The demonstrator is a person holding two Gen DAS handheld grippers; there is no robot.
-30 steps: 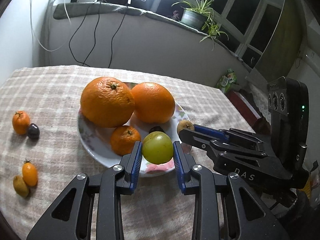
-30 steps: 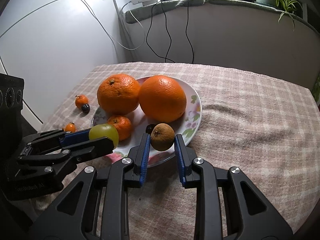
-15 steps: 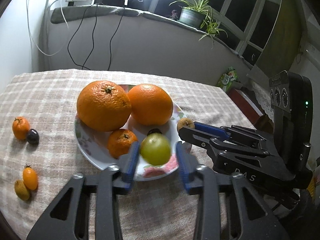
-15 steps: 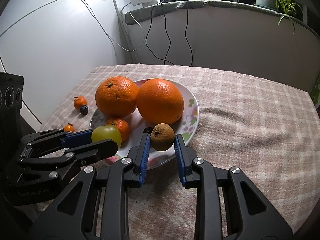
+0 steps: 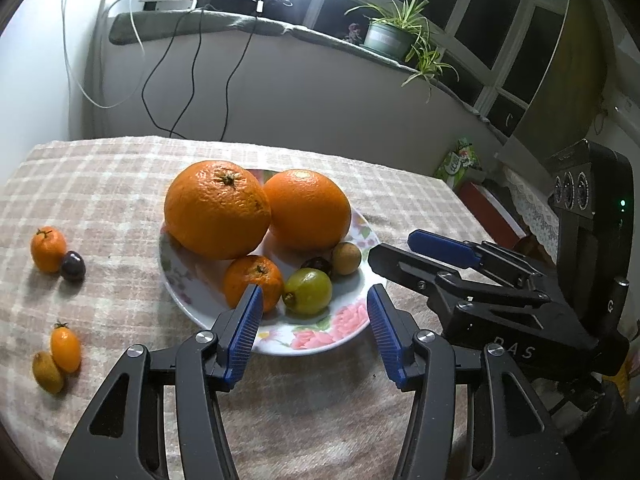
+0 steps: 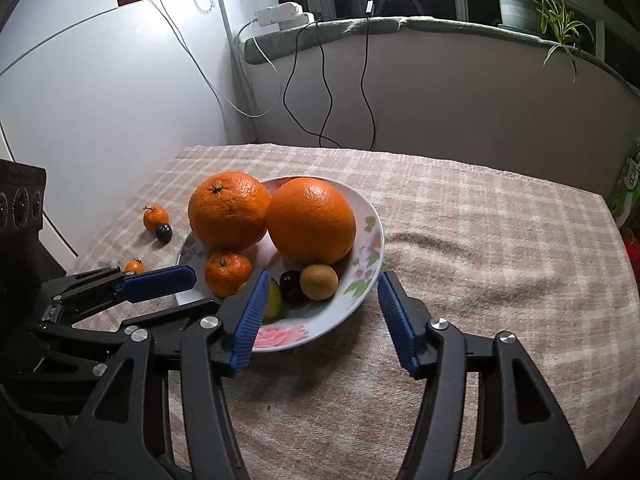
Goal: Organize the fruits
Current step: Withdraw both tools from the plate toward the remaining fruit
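The left gripper (image 5: 314,322) gapes wide, the green fruit (image 5: 307,291) lying free on the plate (image 5: 320,340) just ahead. The right gripper (image 6: 320,312) also gapes wide, empty, before the brown fruit (image 6: 319,281).

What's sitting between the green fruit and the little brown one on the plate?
A small dark fruit, tucked between the green fruit and the brown fruit; the left wrist view shows it best.
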